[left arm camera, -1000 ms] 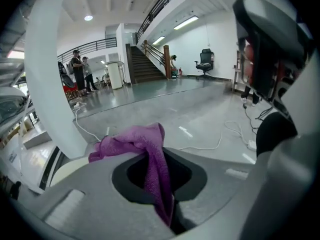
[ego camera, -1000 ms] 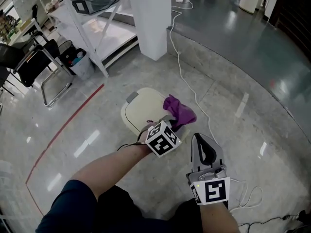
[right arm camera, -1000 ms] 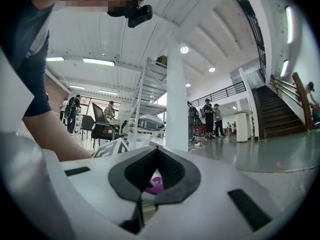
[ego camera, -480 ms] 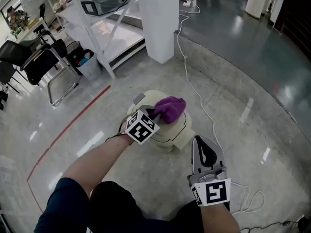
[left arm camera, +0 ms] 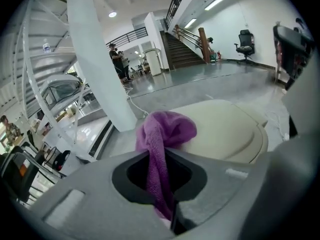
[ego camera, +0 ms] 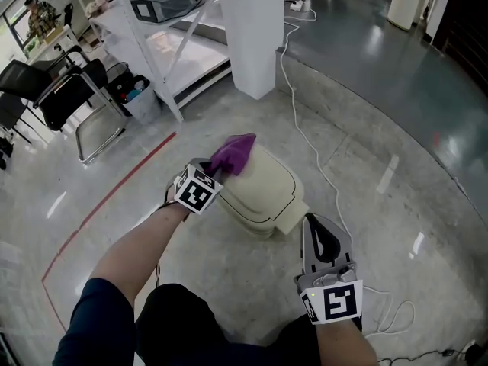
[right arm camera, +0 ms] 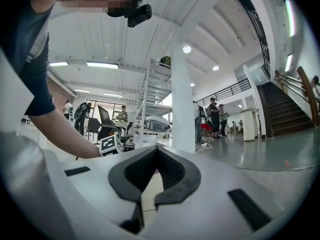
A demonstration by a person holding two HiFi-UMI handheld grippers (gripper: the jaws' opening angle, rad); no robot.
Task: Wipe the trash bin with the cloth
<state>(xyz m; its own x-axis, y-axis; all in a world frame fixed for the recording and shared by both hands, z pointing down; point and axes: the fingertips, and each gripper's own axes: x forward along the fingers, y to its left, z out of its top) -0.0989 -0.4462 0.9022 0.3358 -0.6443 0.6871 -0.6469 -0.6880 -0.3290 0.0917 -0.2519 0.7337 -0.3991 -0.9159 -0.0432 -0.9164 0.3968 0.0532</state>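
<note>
One pale trash bin (ego camera: 267, 197) sits on the polished floor (ego camera: 366, 128), near a white pillar (ego camera: 248, 29). Purple cloth (ego camera: 232, 153) is bunched on the far-left edge of the bin's lid, pinched tight in the left gripper (ego camera: 216, 171). Right gripper (ego camera: 322, 223) hangs just beside the bin's near side, jaws together, nothing in them. Wiping looks under way. Best bet: press the cloth flatter on the lid, use overlapping strokes, do the sides too. The free gripper could steady the bin so it doesn't slide.

You have open floor (ego camera: 389, 227) right of the trash bin (ego camera: 267, 193); a white cable (ego camera: 305, 145) trails just beside it there; pillar (ego camera: 248, 29) and shelf rack (ego camera: 168, 59) close off the far side.
</note>
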